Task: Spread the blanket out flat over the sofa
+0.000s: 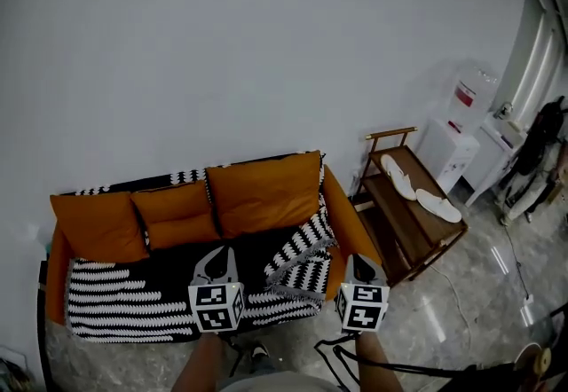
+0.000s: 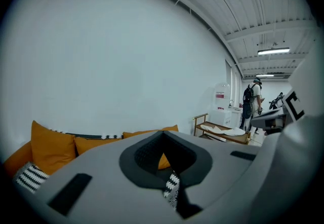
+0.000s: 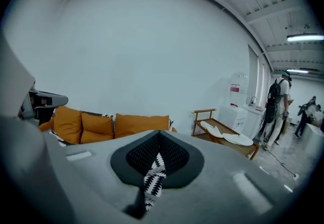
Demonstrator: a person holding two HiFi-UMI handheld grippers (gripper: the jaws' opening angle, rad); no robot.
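An orange sofa [image 1: 342,213] stands against the white wall with three orange cushions [image 1: 262,191] along its back. A black-and-white patterned blanket [image 1: 124,297] covers its seat and backrest. At the right end of the seat a flap of the blanket [image 1: 302,262] is folded back and bunched. Both grippers hover in front of the sofa, above the lying blanket. My left gripper [image 1: 216,259] [image 2: 164,159] is shut. My right gripper [image 1: 359,264] [image 3: 158,154] is shut too. In both gripper views a strip of blanket pattern shows through the slit between the jaws.
A low wooden rack [image 1: 439,226] carrying white slippers [image 1: 417,191] stands right of the sofa. Behind it is a white water dispenser [image 1: 457,137]. A person with a backpack [image 3: 276,109] stands far right. Cables [image 1: 461,301] lie on the glossy floor.
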